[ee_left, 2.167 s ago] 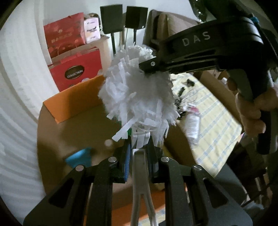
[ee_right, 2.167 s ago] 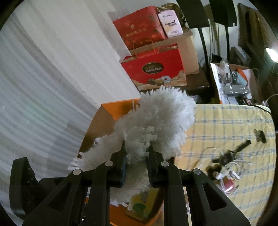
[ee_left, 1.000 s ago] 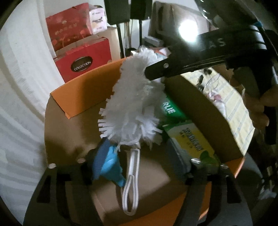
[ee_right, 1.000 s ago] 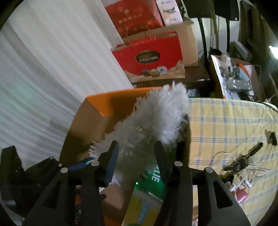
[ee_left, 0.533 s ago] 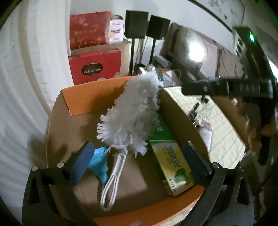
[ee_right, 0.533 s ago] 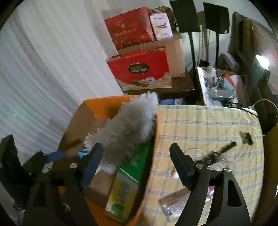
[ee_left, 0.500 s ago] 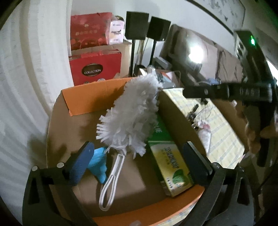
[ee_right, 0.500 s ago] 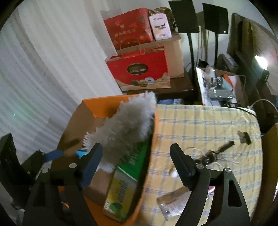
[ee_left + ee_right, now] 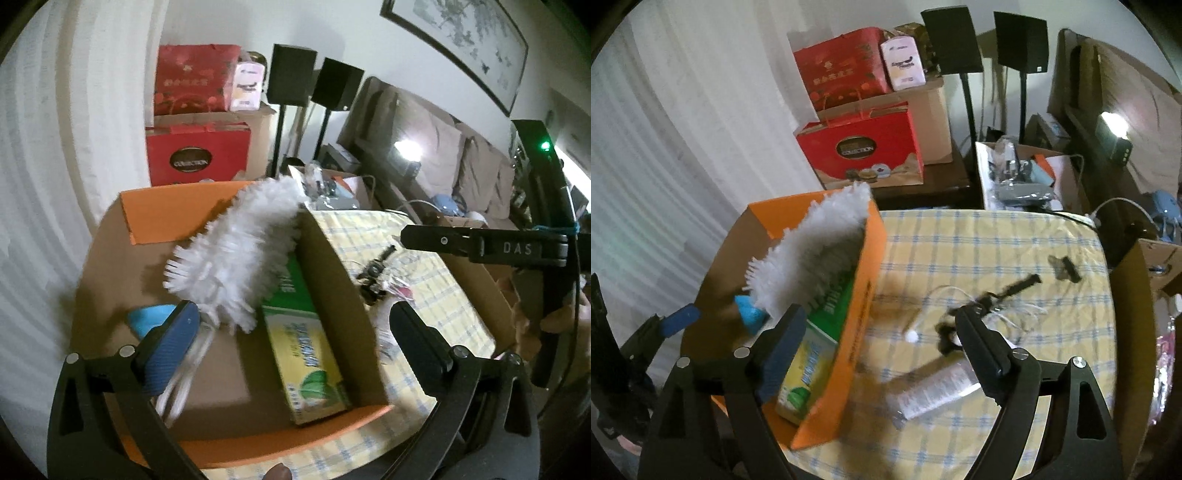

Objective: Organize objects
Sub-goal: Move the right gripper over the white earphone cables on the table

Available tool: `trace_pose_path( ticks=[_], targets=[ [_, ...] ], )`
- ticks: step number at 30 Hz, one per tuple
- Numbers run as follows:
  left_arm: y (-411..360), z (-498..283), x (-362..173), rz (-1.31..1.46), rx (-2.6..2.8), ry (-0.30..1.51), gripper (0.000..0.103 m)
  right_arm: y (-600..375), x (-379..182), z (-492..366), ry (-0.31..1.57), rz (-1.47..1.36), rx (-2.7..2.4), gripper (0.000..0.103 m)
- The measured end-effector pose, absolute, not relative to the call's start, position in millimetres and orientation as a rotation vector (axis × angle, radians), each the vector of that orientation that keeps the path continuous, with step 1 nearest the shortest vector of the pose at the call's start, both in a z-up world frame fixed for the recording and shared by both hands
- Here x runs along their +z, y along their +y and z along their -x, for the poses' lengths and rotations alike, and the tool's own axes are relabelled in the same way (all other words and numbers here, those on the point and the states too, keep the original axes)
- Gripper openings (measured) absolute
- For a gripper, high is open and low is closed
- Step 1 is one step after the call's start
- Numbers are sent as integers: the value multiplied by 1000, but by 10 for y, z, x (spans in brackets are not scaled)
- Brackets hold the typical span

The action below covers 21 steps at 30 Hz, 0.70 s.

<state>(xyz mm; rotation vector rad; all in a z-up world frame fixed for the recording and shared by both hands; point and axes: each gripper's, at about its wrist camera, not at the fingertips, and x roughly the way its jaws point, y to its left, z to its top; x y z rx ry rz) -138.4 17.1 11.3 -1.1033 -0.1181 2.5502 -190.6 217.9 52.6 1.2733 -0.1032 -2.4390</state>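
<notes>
A white fluffy duster [image 9: 236, 258] lies in the orange cardboard box [image 9: 166, 218], leaning on its far corner, beside a green and yellow packet [image 9: 306, 354] and a blue item [image 9: 147, 319]. It also shows in the right wrist view [image 9: 812, 258], inside the box [image 9: 864, 288]. My left gripper [image 9: 291, 332] is open and empty above the box's near side. My right gripper [image 9: 882, 347] is open and empty over the checked tablecloth [image 9: 997, 240], right of the box. On the cloth lie keys with cords [image 9: 990, 299] and a clear bottle [image 9: 938, 391].
Red gift bags [image 9: 860, 147] and a cardboard carton stand behind the table. Two black speakers on stands [image 9: 953, 37] are at the back. A box of clutter [image 9: 1019, 173] sits beyond the table's far edge. A brown box flap [image 9: 1137, 295] is at right.
Both grippers let go of the duster, opened wide and drew back. The duster now rests in the box. The right gripper has shifted right, over the tablecloth.
</notes>
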Motion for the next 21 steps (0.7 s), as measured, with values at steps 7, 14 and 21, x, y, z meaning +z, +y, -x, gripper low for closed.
trace_pose_path(
  ticks=[7,14,21],
  targets=[
    [462,1322,76,1113,2516,-103,103,2490,545,1715,-57,-1259,-2491,96],
    [718,1184,72,1071,2497,-99,103,2827,477,1636,-118,-1265,-2518,100],
    [998,1032,6,1045,2470,-53,103,3149,354,1625,-171,-1295,-2551,100]
  ],
)
